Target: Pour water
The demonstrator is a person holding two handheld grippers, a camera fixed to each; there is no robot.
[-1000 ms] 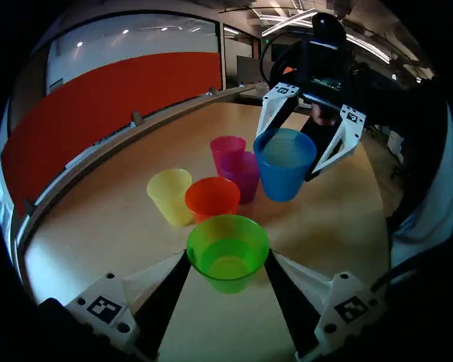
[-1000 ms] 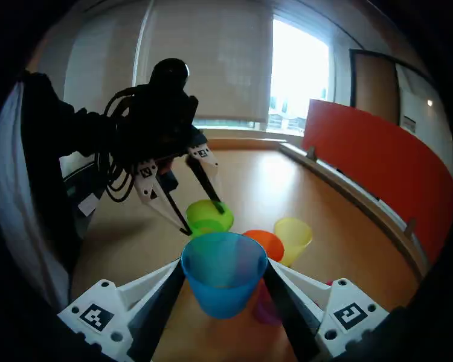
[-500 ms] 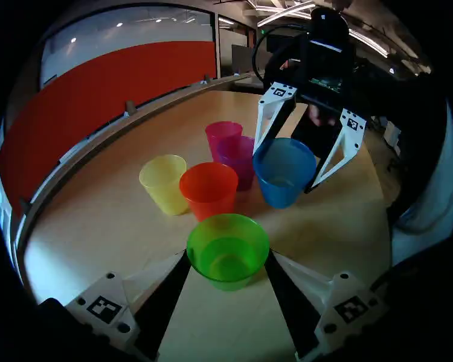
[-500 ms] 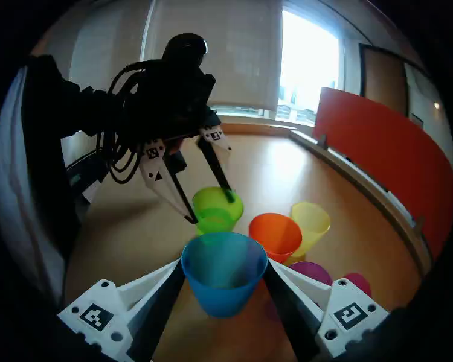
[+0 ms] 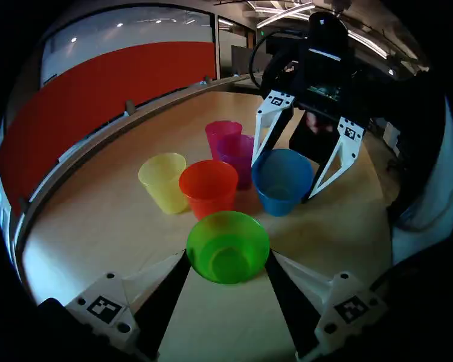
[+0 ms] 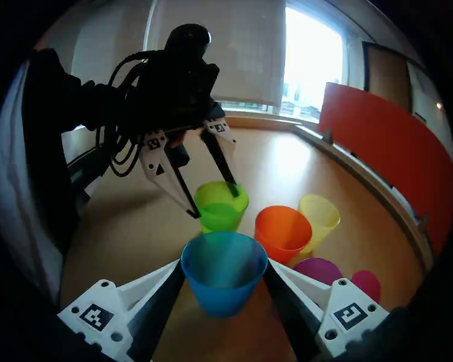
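Air separates green cup [image 5: 228,248], pinched by left gripper [image 5: 228,260], from upright blue cup [image 5: 282,192], pinched by right gripper [image 6: 224,268], ahead and rightward.

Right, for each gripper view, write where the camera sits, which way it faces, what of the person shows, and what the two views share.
Left gripper view: rides on the left gripper, looking over its green cup at the right gripper opposite; a dark sleeve shows.
Right gripper view: rides on the right gripper, looking over its blue cup at the left gripper; the other sleeve shows.
Shared: both grippers, their cups, the orange cup.
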